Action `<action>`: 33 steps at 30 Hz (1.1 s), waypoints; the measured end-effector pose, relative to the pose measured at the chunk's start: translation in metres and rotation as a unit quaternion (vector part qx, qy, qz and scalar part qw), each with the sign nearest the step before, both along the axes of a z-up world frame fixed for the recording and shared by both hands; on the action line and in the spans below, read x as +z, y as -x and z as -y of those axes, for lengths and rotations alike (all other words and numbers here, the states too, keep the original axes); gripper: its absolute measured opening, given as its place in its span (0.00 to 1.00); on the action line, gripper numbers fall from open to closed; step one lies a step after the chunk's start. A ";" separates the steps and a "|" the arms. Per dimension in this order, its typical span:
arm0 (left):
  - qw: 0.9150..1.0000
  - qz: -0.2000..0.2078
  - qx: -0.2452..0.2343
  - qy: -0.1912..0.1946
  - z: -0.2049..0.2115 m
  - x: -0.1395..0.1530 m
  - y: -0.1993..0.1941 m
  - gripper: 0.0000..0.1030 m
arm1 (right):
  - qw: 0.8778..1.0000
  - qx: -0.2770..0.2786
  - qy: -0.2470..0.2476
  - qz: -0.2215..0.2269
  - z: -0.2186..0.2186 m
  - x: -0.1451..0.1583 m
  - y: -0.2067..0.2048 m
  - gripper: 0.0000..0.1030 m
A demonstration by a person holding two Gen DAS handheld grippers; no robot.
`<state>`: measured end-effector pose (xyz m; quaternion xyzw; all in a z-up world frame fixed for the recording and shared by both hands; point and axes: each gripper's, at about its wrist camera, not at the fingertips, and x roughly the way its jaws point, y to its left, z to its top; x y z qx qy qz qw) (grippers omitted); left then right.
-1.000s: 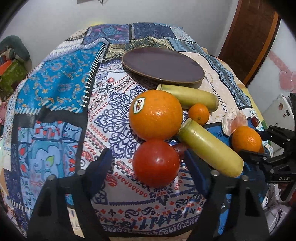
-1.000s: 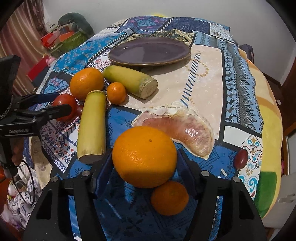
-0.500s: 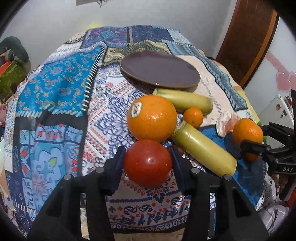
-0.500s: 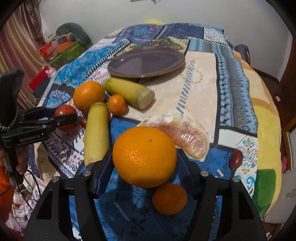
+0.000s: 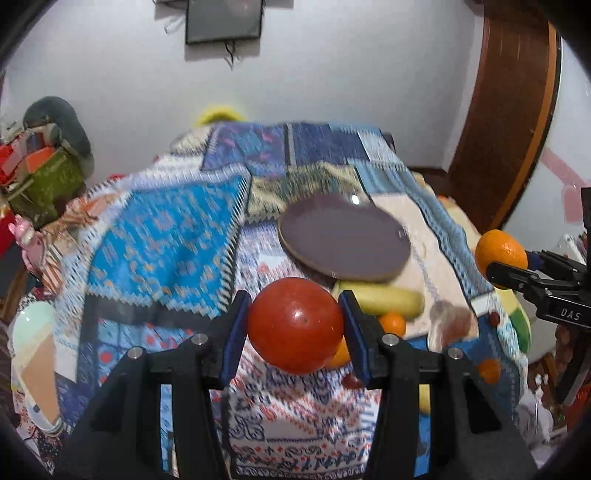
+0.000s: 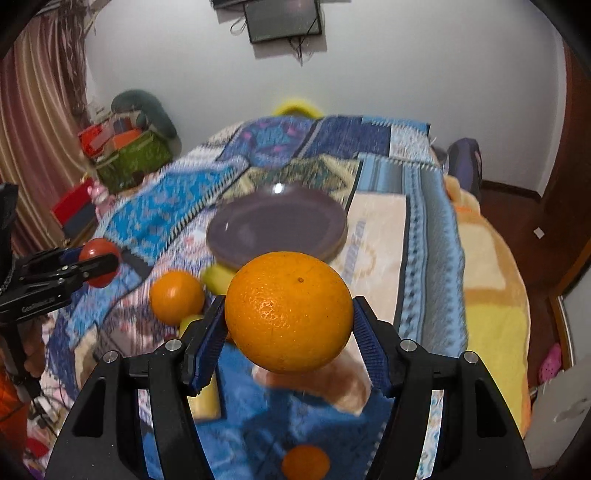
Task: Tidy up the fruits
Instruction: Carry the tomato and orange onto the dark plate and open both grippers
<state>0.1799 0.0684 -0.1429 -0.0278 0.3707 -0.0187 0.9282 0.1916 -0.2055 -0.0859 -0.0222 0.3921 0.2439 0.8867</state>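
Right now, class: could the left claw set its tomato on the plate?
Probably yes. The left claw grips the tomato above the cloth, and the plate ahead is bare with nothing between; the right claw with its orange stays to the side.

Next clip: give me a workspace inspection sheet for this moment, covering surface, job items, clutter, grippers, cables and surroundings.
Surface: patchwork tablecloth over the table, blurred by motion.
Job's things: purple plate bare; tomato and large orange both held above the cloth; second orange, two yellow-green stalks, small mandarins and a peeled citrus piece on the cloth.
Clutter: small dark red fruit near the edge.
Grippers: left gripper shut on tomato; right gripper shut on large orange.
Cables: wires dangling under the wall frame.
Surroundings: curtain, green bag, wooden door.
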 end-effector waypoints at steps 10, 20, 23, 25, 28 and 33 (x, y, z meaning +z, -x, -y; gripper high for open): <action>0.999 0.040 0.019 -0.018 -0.002 0.024 -0.026 0.47 | 0.999 -0.014 -0.014 0.030 -0.001 0.018 -0.030 0.61; 0.998 0.046 0.026 -0.022 0.002 0.018 -0.069 0.47 | 0.999 -0.016 -0.029 0.027 -0.023 0.008 -0.063 0.61; 0.999 0.041 0.027 -0.019 0.001 0.013 -0.084 0.47 | 0.999 -0.016 -0.018 0.023 -0.031 0.001 -0.074 0.61; 0.999 0.036 0.025 -0.019 0.001 0.009 -0.093 0.47 | 1.000 -0.015 -0.012 0.018 -0.035 -0.004 -0.083 0.61; 0.999 0.027 0.020 -0.019 0.002 0.002 -0.109 0.47 | 1.000 -0.014 -0.004 0.012 -0.039 -0.011 -0.097 0.61; 1.000 0.004 0.011 -0.023 0.004 -0.013 -0.135 0.47 | 1.000 -0.016 0.018 0.017 -0.047 -0.017 -0.119 0.61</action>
